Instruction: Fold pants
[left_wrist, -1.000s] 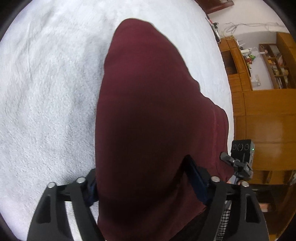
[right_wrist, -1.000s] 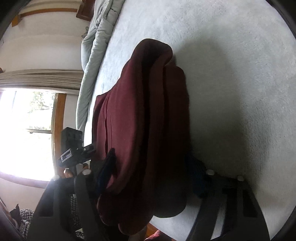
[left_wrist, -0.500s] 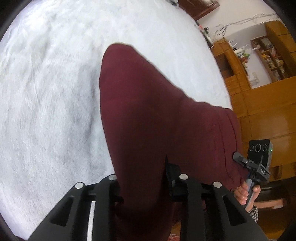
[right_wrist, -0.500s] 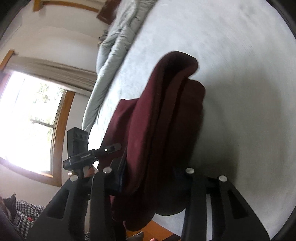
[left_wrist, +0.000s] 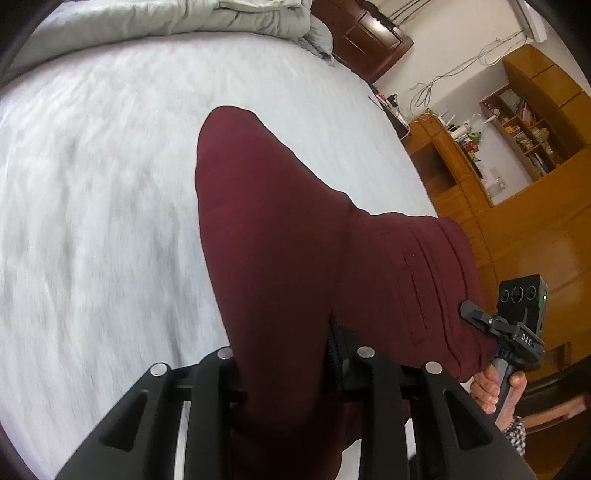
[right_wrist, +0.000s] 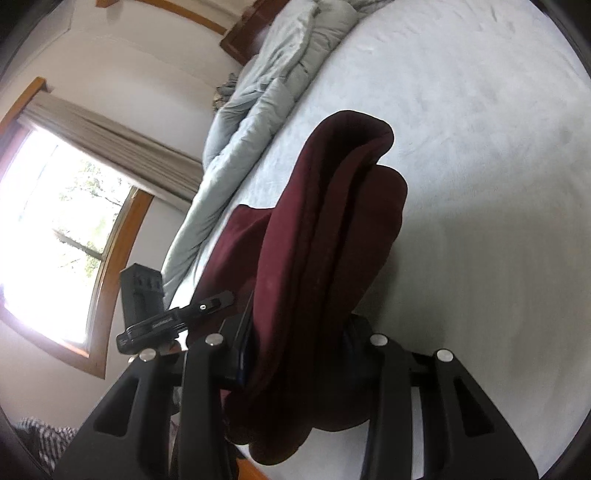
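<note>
pants (left_wrist: 288, 258) | clamped in both hand-held grippers | over bed (left_wrist: 92, 221)

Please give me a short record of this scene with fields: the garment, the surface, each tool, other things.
garment: maroon pants, bunched, near end lifted between both tools
surface: white bed
left tool: shut on pants
right tool: shut on pants
hand: grips the right tool's handle
other things: grey duvet at the far end of the bed; window; wooden shelves
</note>
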